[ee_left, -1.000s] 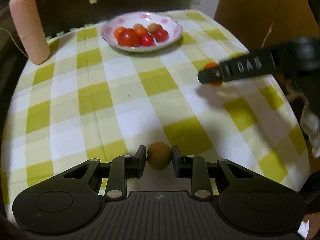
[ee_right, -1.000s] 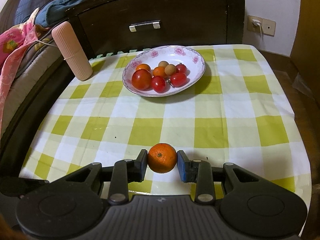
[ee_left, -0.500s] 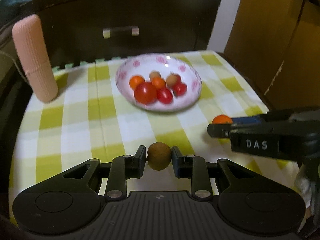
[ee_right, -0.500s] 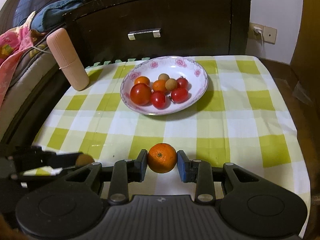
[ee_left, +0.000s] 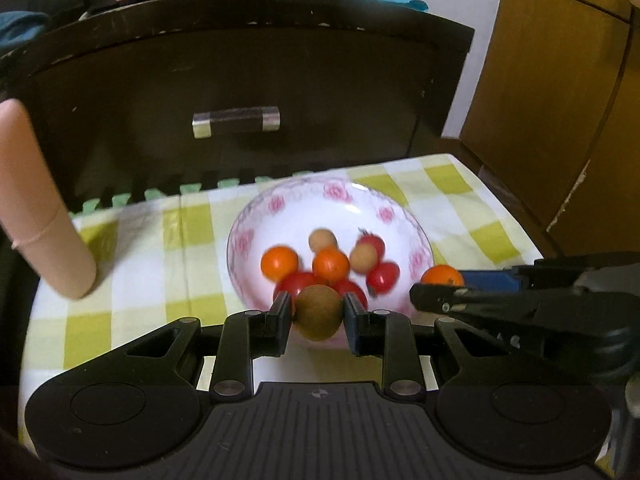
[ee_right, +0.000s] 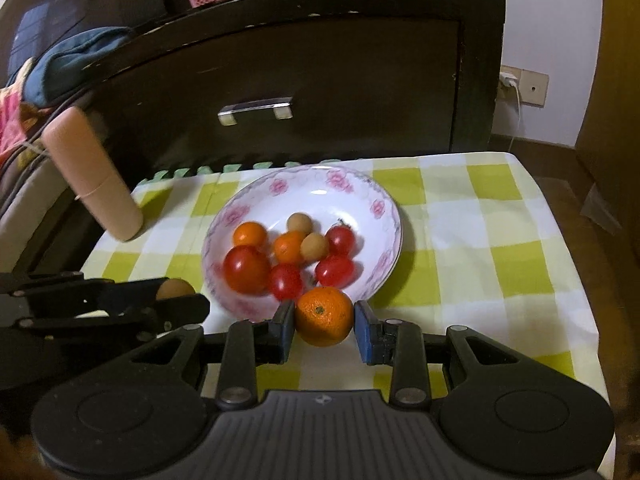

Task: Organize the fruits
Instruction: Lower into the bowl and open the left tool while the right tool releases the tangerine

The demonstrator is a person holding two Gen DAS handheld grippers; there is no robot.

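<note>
Two fruits were up off the bench: the left hand-held gripper was clamped on a small brown fruit, and the right hand-held gripper on an orange. Both sat low in the frame at the near rim of the flowered bowl, which held tomatoes and other small fruit. To my eye, doing the drop well meant carrying each fruit past the rim, over a bare patch of bowl, then lowering before releasing, one at a time, so nothing rolled out. Both fruits were near-round with no real long axis; the orange's stem dimple faced the camera.
</note>
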